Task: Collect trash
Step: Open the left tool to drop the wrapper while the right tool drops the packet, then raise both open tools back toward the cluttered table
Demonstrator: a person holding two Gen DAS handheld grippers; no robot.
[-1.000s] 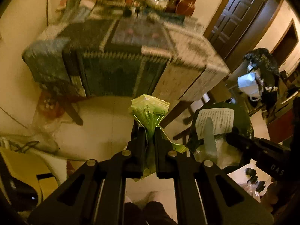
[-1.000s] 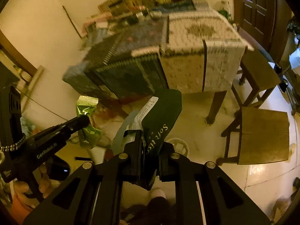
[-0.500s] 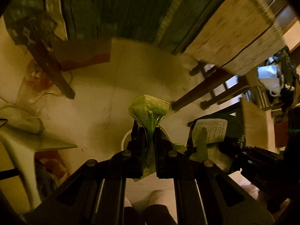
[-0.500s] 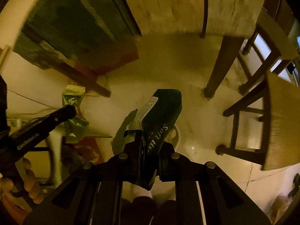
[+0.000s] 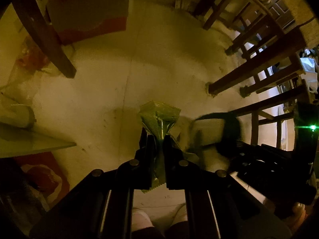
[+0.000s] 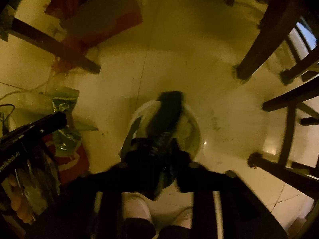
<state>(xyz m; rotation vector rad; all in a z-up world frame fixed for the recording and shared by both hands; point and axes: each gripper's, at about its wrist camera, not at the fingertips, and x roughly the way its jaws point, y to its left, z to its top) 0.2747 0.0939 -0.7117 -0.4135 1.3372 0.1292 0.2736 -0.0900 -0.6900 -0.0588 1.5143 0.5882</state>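
My left gripper [image 5: 158, 137] is shut on a crumpled green foil wrapper [image 5: 159, 117], held above the pale floor. My right gripper [image 6: 153, 145] is shut on a dark green soft tissue pack [image 6: 167, 115], held right over a small white bin [image 6: 196, 137] on the floor. In the left wrist view the tissue pack [image 5: 215, 128] shows blurred at the right, with the right gripper [image 5: 235, 149] behind it. In the right wrist view the left gripper [image 6: 61, 117] and its wrapper [image 6: 64, 103] are at the left.
Dark wooden table legs [image 5: 45, 39] and chair legs [image 5: 257, 67] stand around the floor. A cardboard box with a red band [image 5: 89, 18] lies under the table. A red carton [image 5: 45, 175] is at the lower left. My feet [image 6: 135, 207] are at the bottom.
Both grippers have tipped further down, from the table to the floor. The right gripper with the tissue pack has come over the white bin. Both still hold their items.
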